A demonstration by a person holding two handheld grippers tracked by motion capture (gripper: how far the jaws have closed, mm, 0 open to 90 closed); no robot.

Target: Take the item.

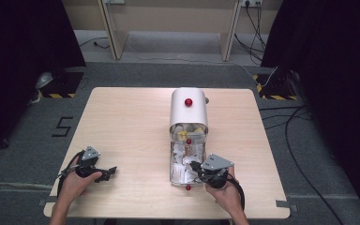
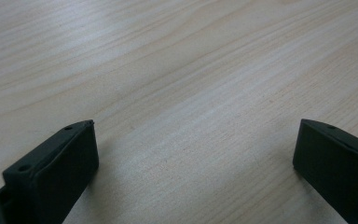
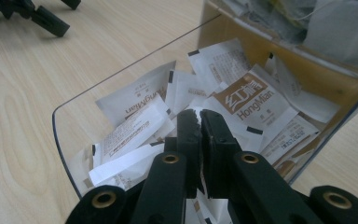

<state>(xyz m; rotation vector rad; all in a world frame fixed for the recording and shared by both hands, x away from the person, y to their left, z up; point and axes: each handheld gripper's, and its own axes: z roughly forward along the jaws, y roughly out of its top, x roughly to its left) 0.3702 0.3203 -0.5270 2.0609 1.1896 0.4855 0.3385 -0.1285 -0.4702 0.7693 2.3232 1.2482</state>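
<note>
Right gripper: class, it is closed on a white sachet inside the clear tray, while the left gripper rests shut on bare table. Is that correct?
Not quite. The left gripper is open: the left gripper view shows its jaws wide apart over bare table. The right gripper is indeed closed on a white sachet in the clear tray.

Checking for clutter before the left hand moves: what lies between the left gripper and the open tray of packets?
Bare wooden table, by the high view: nothing lies between the left gripper and the tray of packets.
</note>
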